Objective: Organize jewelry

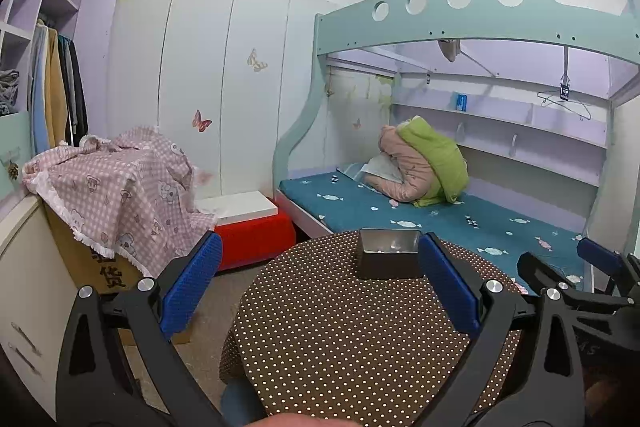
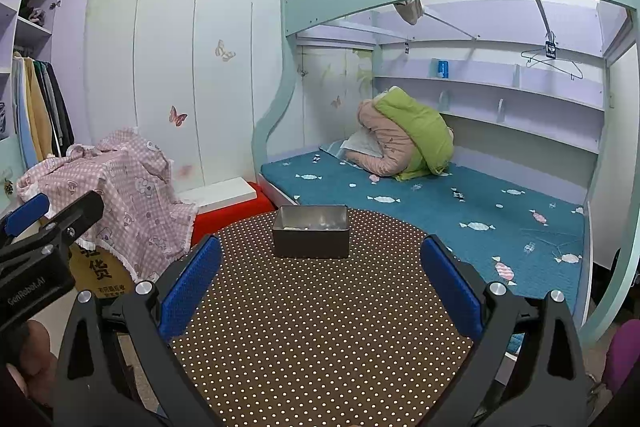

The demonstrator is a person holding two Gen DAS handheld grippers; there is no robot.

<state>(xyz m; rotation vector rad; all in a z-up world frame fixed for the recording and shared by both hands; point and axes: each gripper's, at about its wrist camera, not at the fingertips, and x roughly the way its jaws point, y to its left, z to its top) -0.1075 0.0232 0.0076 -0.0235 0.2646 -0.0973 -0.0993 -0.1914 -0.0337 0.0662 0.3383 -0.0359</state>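
Observation:
A small open metal tin stands near the far edge of a round table covered in brown polka-dot cloth. Small pale jewelry pieces lie on its bottom. My left gripper hovers open above the table, its blue pads spread wide, the right pad close beside the tin. My right gripper is open too, with nothing between its fingers and the tin ahead of it. Each gripper shows at the edge of the other's view.
A bunk bed with a teal mattress and bundled quilts lies behind the table. To the left sit a red ottoman, a cardboard box under pink checked fabric, white wardrobe doors and hanging clothes.

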